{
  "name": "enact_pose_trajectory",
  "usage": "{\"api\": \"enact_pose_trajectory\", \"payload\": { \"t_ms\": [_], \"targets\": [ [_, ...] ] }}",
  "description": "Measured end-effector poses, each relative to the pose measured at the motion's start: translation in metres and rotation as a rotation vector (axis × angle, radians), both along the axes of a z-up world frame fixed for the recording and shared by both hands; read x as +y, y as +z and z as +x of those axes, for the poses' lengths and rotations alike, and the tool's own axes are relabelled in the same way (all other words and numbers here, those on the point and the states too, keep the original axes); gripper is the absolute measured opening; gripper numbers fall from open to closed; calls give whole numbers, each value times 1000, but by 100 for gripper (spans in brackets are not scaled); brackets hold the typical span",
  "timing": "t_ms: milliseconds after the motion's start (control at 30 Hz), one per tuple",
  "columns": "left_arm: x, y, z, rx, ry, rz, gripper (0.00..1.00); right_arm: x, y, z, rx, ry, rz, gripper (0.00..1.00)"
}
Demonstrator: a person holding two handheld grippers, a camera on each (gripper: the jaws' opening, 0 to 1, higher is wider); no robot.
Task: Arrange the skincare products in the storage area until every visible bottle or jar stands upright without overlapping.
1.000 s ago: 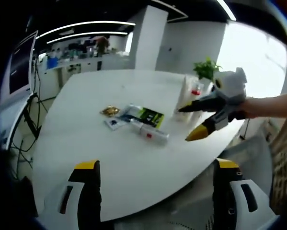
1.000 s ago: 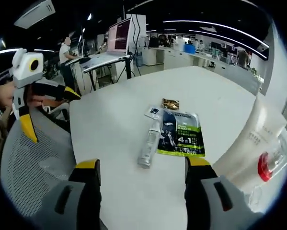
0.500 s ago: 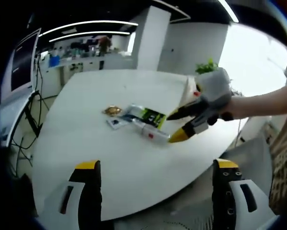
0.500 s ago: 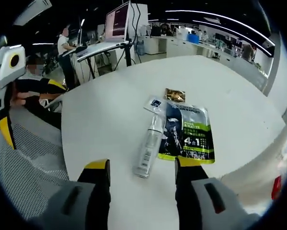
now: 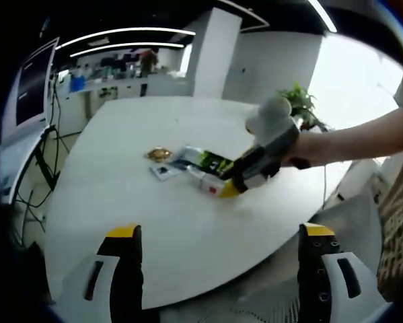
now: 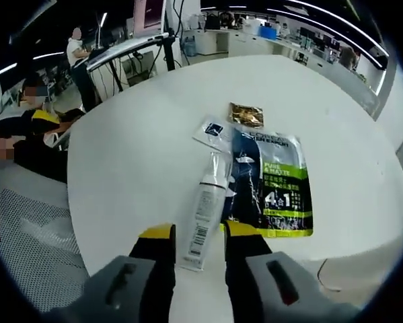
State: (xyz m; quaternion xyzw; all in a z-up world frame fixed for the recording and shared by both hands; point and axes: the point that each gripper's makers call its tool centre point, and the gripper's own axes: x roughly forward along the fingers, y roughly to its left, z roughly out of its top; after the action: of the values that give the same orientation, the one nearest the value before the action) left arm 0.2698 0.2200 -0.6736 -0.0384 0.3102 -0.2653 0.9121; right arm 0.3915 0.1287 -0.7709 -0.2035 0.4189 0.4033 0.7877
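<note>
Right gripper [image 6: 196, 232] has dropped onto the clear tube [image 6: 204, 212] lying flat on the white table [image 6: 134, 155], jaws narrowed around its base, not clamped. Left gripper [image 5: 218, 232] hangs spread. Tube overlaps the green sachet [image 6: 272, 182]; nothing stood up yet.

Bright even light on the white table [image 5: 120, 222], blown-out window glare right of the plant [image 5: 297, 101], ceiling strip lights [image 5: 120, 33] above, strong fisheye bending, soft blur toward edges, faint shadows.
</note>
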Motion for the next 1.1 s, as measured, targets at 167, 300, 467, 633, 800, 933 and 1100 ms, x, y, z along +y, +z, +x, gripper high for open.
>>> {"api": "enact_pose_trajectory", "payload": {
  "t_ms": [167, 300, 467, 633, 800, 933, 1100],
  "targets": [
    [0, 0, 0, -2, 3, 2, 95, 4, -3, 4, 17, -10, -8, 26],
    [0, 0, 0, -2, 4, -1, 94, 7, -7, 7, 20, -8, -23, 25],
    [1, 0, 0, -3, 6, -1, 94, 2, -13, 8, 31, -28, -61, 21],
    [0, 0, 0, -1, 1, 1, 94, 1, -13, 9, 34, -24, -50, 20],
    [-1, -1, -1, 5, -6, 5, 94, 1, -13, 10, 26, -37, -35, 19],
    [-1, -2, -1, 8, -10, 5, 94, -1, -11, 7, 51, -55, -5, 18],
    [-2, -1, -1, 12, -14, 0, 93, 2, -2, -7, 98, -94, 102, 18]
  ]
}}
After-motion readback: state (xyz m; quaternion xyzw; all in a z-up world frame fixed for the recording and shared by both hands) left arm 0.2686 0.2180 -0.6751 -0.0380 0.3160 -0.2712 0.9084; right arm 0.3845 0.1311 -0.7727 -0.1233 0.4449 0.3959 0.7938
